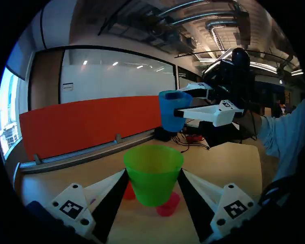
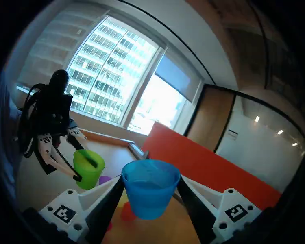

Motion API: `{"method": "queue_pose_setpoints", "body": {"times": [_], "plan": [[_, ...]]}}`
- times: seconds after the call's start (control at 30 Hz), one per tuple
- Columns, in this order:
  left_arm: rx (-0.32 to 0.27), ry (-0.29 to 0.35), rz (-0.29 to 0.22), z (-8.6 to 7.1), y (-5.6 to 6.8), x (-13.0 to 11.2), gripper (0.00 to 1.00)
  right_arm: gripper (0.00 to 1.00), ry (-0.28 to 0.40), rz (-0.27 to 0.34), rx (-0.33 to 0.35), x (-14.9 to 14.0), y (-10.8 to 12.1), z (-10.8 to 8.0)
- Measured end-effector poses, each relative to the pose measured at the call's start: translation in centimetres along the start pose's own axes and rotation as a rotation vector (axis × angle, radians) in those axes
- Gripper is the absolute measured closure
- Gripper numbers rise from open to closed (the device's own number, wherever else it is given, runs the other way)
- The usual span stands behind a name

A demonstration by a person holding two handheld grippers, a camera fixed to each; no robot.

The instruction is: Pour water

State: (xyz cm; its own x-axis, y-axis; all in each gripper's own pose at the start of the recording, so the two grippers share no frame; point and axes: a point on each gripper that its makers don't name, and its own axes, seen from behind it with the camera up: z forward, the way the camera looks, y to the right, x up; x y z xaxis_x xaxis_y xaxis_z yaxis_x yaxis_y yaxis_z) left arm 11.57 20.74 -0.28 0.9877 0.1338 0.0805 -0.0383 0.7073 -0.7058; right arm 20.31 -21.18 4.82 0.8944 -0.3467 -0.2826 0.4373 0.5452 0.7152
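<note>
Left gripper [image 1: 152, 181] clamps a translucent green cup [image 1: 153, 162], upright over the table [image 1: 229, 162]. Right gripper [image 2: 150, 185] clamps a blue cup [image 2: 150, 201], upright, with a liquid line visible inside.

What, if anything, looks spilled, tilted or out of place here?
Nothing stands out. The left gripper holds the green cup upright, and the right gripper holds the blue cup roughly upright too. Both cups are above the table, and I see no spilled water on its wood.
</note>
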Motion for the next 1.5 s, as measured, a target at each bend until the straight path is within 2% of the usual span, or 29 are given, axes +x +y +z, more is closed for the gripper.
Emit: {"method": "queue_pose_setpoints", "body": {"times": [0.4, 1.5], "plan": [[-0.025, 0.003, -0.002, 0.0, 1.4, -0.1, 0.17, 0.08, 0.017, -0.122, -0.007, 2.0, 0.7, 0.4], [-0.069, 0.013, -0.010, 0.6, 3.3, 0.1, 0.17, 0.09, 0.039, -0.479, -0.033, 5.9, 2.6, 2.2]]}}
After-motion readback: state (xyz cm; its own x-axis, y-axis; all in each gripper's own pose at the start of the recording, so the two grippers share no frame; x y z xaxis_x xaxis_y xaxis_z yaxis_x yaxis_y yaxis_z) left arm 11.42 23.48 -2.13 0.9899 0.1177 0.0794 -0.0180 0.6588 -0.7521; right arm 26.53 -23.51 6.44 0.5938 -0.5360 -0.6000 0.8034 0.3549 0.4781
